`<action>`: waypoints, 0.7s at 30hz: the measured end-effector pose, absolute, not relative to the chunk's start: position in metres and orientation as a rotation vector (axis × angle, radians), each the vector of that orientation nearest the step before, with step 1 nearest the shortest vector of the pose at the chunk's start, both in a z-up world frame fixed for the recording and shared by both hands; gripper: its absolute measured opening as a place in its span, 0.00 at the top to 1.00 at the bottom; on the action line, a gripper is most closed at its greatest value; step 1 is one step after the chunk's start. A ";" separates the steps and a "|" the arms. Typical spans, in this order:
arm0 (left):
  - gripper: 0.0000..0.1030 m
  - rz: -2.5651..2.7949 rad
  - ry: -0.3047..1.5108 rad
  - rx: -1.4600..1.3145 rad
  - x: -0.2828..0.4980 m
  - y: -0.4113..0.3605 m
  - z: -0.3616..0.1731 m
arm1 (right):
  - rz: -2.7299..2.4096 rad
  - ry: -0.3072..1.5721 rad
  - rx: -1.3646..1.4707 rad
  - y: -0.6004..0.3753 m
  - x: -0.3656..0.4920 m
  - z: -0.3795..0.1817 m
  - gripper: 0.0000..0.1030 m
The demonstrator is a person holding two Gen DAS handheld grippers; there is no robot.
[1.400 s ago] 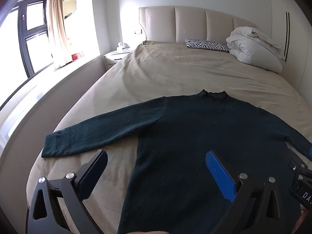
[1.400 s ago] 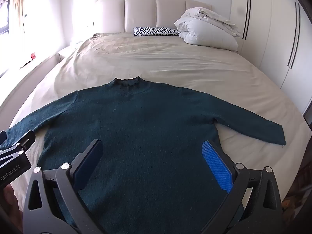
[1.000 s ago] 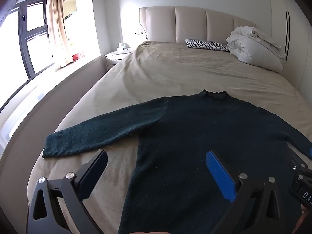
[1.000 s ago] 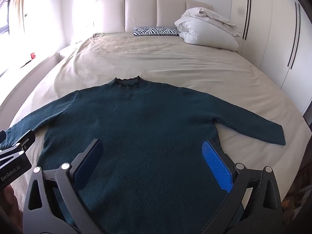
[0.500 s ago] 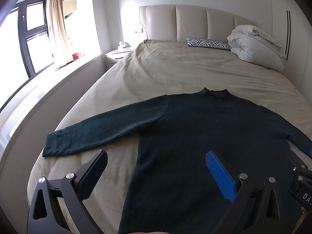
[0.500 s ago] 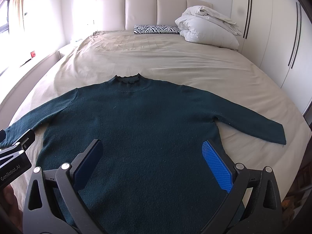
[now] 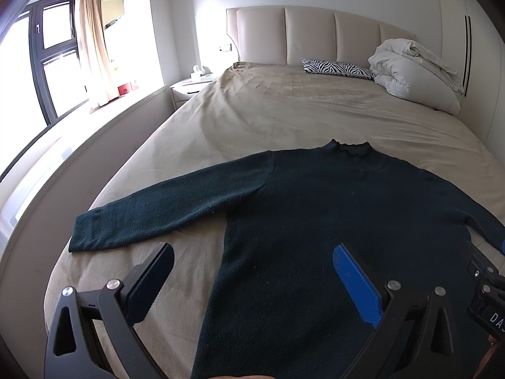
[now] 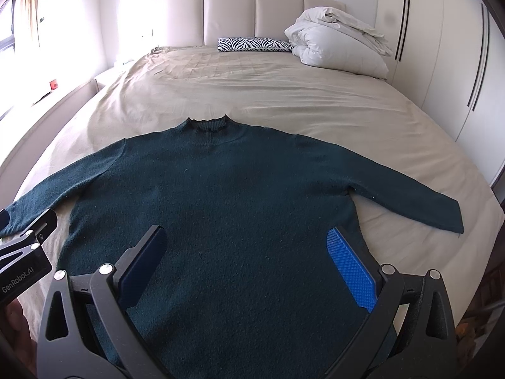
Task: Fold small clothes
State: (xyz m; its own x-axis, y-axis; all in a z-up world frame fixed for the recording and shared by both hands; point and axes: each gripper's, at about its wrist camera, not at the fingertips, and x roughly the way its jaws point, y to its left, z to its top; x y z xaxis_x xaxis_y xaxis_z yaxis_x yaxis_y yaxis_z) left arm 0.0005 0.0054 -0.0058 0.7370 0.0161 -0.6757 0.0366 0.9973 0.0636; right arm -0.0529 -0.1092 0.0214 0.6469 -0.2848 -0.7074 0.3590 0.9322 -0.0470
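- A dark green sweater [image 8: 240,208] was laid flat on the tan bed sheet [image 8: 284,94], near the foot of the bed, with its neck turned toward the headboard [image 8: 252,15].
- Both sleeves were spread out to the sides — the left sleeve [image 7: 164,211] and the right sleeve [image 8: 442,202] each lay straight on the sheet.
- The left gripper [image 7: 252,271] was held above the sweater's left edge, its claw spread wide with nothing in it.
- The right gripper [image 8: 246,252] was held above the sweater's lower middle — its claw was spread wide too, and nothing was pinched.
- A zebra pillow [image 8: 254,44] and a white folded blanket [image 8: 341,47] were seen far off by the headboard.
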 end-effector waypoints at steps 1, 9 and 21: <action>0.00 -0.011 0.742 0.075 0.000 0.006 -0.006 | -0.367 0.787 0.100 -0.109 -0.053 0.021 0.00; 0.00 -0.011 0.744 0.075 0.000 0.006 -0.007 | -0.365 0.790 0.102 -0.109 -0.054 0.020 0.00; 0.00 -0.009 0.747 0.077 0.000 0.005 -0.009 | -0.366 0.795 0.103 -0.109 -0.054 0.018 0.00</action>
State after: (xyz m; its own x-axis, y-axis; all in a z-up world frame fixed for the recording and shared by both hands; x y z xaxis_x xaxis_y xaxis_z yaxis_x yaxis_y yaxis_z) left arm 0.0002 0.0054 -0.0095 0.7341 0.0190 -0.6788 0.0361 0.9971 0.0669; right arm -0.0536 -0.1087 0.0184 0.6411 -0.2825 -0.7136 0.3591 0.9322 -0.0465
